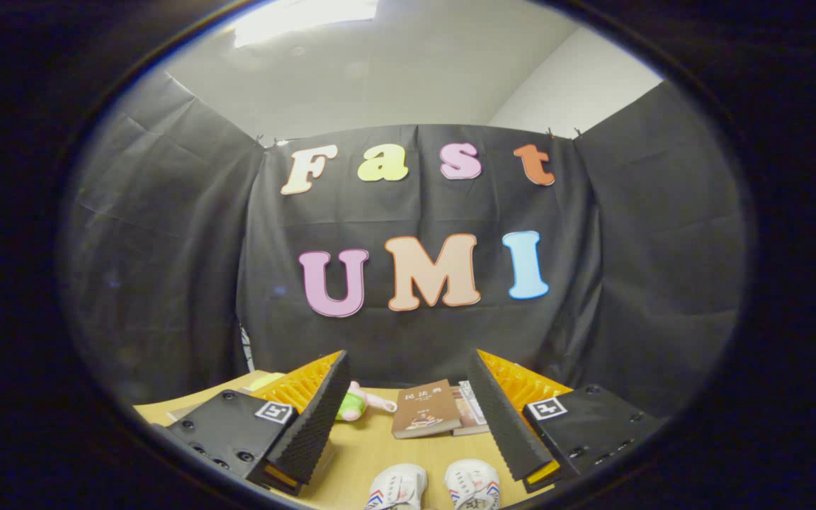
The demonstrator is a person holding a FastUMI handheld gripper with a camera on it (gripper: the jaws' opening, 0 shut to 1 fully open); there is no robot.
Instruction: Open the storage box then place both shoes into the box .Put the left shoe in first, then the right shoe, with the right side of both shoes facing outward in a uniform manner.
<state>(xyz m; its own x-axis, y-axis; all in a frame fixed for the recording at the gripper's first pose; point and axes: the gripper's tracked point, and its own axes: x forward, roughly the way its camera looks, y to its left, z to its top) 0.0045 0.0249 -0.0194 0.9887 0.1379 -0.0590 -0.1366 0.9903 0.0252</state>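
Note:
Two white shoes with red and blue stripes lie side by side on the wooden table, low between my fingers: one shoe (397, 489) on the left, the other shoe (474, 484) on the right. Only their toe ends show. My gripper (408, 397) hangs above them, open wide, with nothing between its fingers. Which shoe is the left one I cannot tell.
Beyond the fingers on the wooden table (372, 446) lie a brown book (426, 409) on top of other books (470, 411), and a small pink and green toy (358, 404) just past the left finger. Black cloth walls close the booth behind.

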